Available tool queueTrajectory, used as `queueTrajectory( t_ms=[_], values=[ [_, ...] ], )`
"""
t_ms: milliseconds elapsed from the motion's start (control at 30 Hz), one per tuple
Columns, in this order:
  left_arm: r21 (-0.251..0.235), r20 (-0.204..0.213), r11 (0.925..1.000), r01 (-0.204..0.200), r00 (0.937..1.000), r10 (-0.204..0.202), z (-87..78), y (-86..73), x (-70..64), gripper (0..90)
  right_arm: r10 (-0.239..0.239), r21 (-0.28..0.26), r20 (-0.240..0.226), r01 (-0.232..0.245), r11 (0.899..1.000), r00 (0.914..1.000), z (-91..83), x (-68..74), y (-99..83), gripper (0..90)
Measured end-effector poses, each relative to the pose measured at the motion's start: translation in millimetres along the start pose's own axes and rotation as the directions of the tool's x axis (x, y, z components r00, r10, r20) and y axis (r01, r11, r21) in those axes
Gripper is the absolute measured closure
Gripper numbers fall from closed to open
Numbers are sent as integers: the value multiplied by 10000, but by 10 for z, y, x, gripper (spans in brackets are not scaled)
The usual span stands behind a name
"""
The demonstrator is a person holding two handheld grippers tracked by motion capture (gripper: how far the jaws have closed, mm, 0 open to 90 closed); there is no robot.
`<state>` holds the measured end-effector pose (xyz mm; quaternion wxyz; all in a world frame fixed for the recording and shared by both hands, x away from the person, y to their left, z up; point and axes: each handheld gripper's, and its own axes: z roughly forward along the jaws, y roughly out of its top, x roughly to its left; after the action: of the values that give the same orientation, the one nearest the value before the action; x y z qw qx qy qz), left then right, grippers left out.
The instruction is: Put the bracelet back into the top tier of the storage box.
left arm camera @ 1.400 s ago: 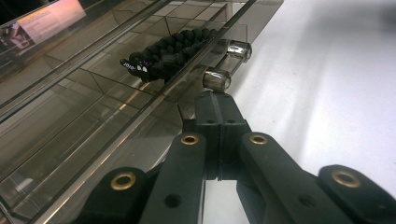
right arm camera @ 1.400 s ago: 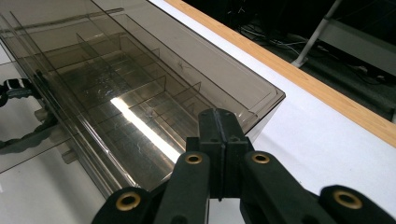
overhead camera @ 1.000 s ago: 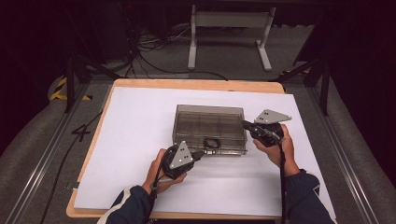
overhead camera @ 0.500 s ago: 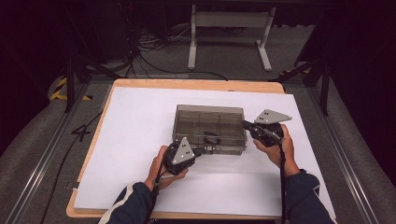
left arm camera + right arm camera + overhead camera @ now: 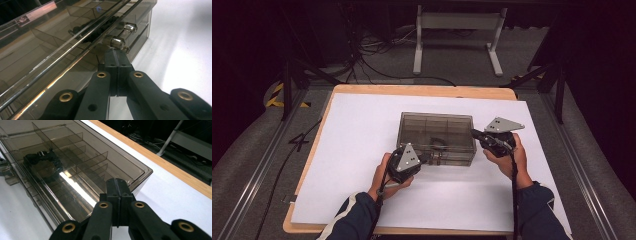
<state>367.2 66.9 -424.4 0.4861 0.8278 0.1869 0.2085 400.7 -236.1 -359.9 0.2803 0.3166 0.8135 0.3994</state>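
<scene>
A smoky see-through compartment box (image 5: 437, 131) sits closed in the middle of the white sheet, with a small black object (image 5: 439, 143) inside it. My left gripper (image 5: 424, 159) is at the box's front wall, jaws shut and empty. Up close, the left gripper (image 5: 116, 53) tips sit just below two shiny metal knobs (image 5: 115, 41) on the box front (image 5: 62, 57). My right gripper (image 5: 475, 133) is shut at the box's right end. In its own view the right gripper (image 5: 116, 183) tips rest against the lid's corner (image 5: 142, 173), and the black object (image 5: 42, 157) lies in a far compartment.
The white sheet (image 5: 362, 125) covers a wooden tabletop (image 5: 422, 90) and lies bare around the box. Metal rails run along both sides of the table. A white stand (image 5: 457, 30) and cables are on the floor beyond the far edge.
My left gripper has crept forward up to the box's front wall. The right gripper and the box have stayed put.
</scene>
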Motion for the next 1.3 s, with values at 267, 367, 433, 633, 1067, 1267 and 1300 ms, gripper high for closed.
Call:
queueTrajectory(
  t_ms=[267,367,433,633,1067,1267,1300],
  values=[
    [2,-165,9999,138,9998,-138,15,-4,46,897,15,-26,-23,-15,10000,10000,0,-2,-2,900],
    [54,-144,10000,83,9999,-83,38,1,43,897,19,-35,-26,-19,10000,10000,0,-3,-4,900],
    [108,-136,9999,-34,9999,36,52,5,37,897,18,-38,-11,-18,10000,10000,0,-1,-4,900],
    [191,-65,9998,-107,9999,108,31,13,63,897,-88,24,21,88,10000,10000,0,4,3,900],
    [310,0,9994,-160,9999,160,13,9,84,897,-107,61,95,106,9999,9999,-1,14,7,900],
    [339,-18,9993,-164,9999,165,12,14,81,897,-153,73,134,152,9999,9998,0,19,9,900],
    [328,-26,9993,-169,9999,170,10,14,83,897,-166,88,151,165,9998,9997,-1,22,10,900]
  ],
)
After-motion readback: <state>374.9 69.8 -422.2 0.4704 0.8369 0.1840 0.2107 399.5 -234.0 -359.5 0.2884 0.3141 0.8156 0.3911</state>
